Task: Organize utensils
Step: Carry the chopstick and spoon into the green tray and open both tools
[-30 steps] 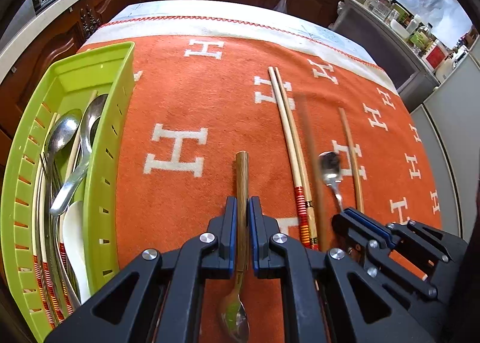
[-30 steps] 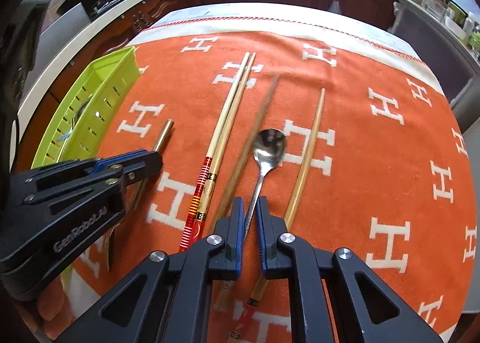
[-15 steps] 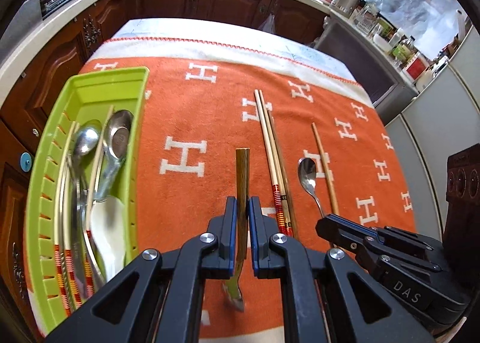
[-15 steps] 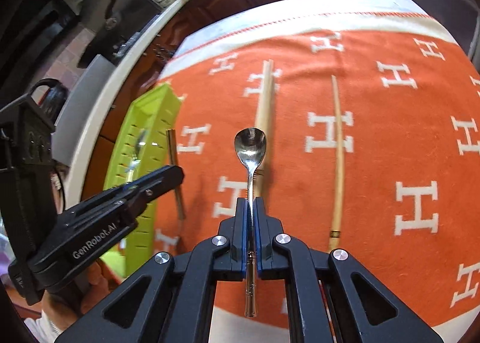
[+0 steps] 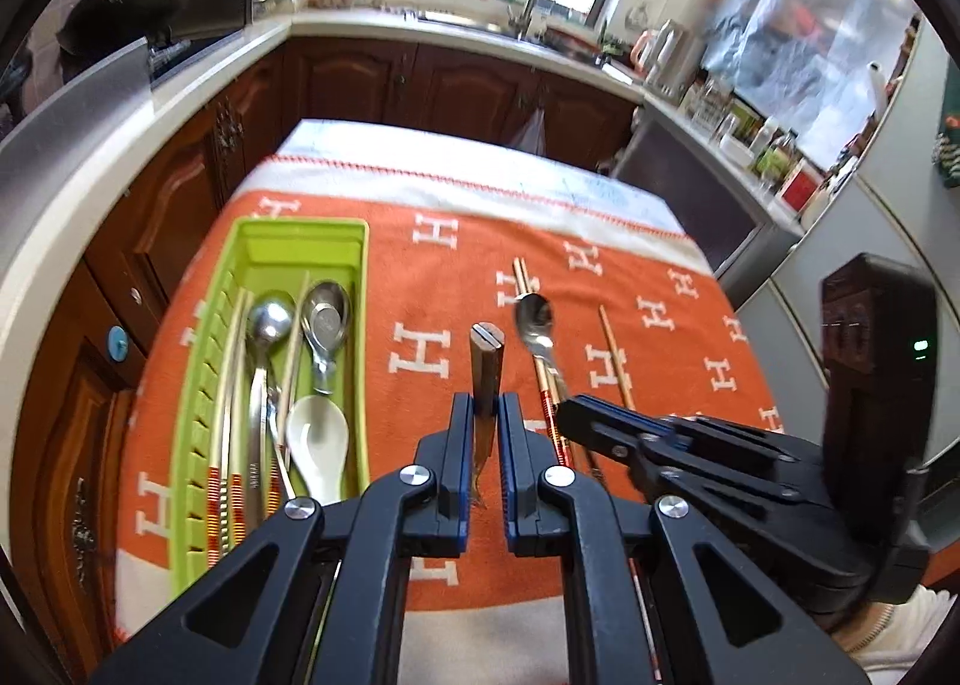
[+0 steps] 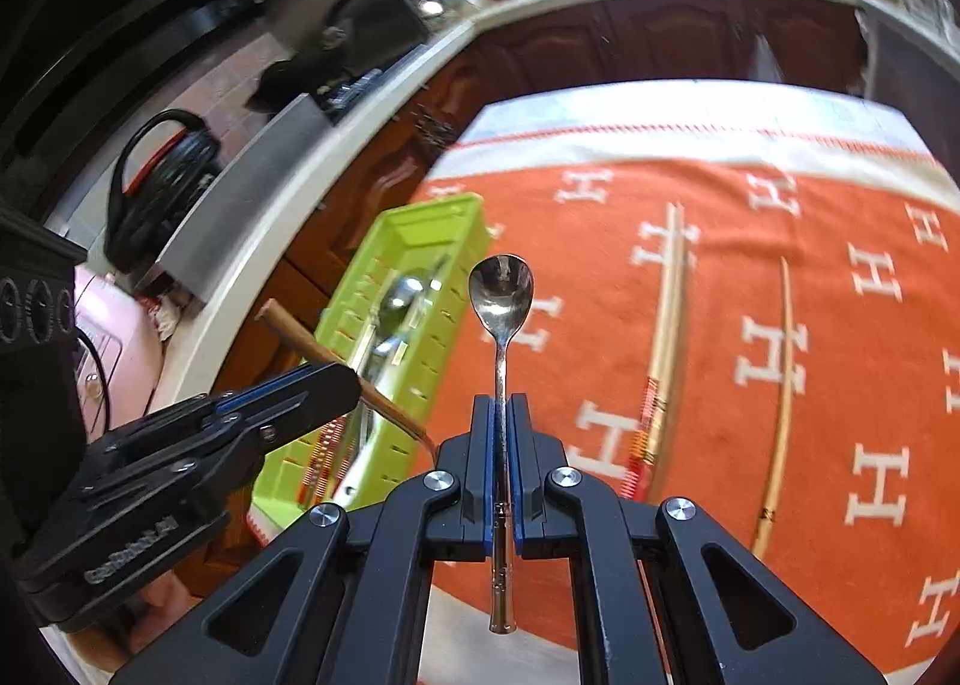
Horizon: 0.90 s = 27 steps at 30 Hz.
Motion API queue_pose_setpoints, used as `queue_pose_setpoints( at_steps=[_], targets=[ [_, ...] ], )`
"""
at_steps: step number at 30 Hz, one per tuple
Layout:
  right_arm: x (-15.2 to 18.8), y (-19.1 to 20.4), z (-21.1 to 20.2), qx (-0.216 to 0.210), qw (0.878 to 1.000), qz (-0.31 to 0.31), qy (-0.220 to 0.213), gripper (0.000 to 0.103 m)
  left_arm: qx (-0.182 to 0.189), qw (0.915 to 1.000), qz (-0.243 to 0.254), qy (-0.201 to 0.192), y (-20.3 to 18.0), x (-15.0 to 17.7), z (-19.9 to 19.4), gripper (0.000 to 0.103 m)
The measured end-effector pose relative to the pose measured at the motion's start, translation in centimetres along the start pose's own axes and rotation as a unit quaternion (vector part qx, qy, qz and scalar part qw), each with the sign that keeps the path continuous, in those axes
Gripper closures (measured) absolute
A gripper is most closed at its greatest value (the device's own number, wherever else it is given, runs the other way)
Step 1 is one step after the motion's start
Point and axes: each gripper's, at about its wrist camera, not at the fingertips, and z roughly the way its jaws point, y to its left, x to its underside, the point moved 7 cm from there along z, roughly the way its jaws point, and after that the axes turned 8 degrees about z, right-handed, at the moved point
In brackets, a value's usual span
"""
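Note:
My left gripper (image 5: 485, 403) is shut on a wooden-handled spoon (image 5: 485, 361), which hangs above the orange cloth (image 5: 420, 289). Its handle end points up and forward. My right gripper (image 6: 501, 403) is shut on the thin handle of a metal spoon (image 6: 501, 289) held in the air, bowl forward. In the right wrist view the left gripper (image 6: 336, 379) sits to the left, over the near end of the green tray (image 6: 456, 211). The green tray (image 5: 354, 241) at the cloth's left holds several spoons, chopsticks and a white ceramic spoon (image 5: 318, 439).
A pair of chopsticks (image 6: 669, 313) and a single chopstick (image 6: 783, 385) lie on the cloth to the right of the tray. Dark wooden cabinets (image 5: 420, 79) and a counter run close along the far and left sides of the table.
Both grippers have risen from the cloth, each carrying its spoon into the air. The right gripper has swung left toward the tray. The chopsticks have stayed on the cloth.

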Motion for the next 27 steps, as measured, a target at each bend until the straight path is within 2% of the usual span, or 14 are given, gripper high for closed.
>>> queue_pose_setpoints(
  at_steps=[9,14,18,20,27],
  targets=[
    [0.2,7.2,-0.7,-0.065,0.997,-0.046,-0.017,0.1,-0.047,0.9986,0.005,-0.023,2.2,0.1,-6.4,0.098],
    [0.0,9.6,1.4,-0.102,0.994,-0.026,0.01,0.1,-0.075,0.997,-0.015,-0.004,5.2,0.4,-7.9,0.098],
    [-0.2,10.4,3.7,-0.134,0.99,0.0,0.034,0.1,-0.091,0.9955,-0.018,0.018,7.1,0.5,-6.7,0.098],
    [-0.2,10.6,5.1,-0.141,0.989,0.018,0.047,0.1,-0.087,0.9953,-0.023,0.036,7.8,0.8,-5.1,0.098],
    [-1.2,8.9,10.3,-0.103,0.992,0.048,0.057,0.1,-0.075,0.9926,-0.059,0.075,9.7,1.7,0.6,0.097]
  ],
)
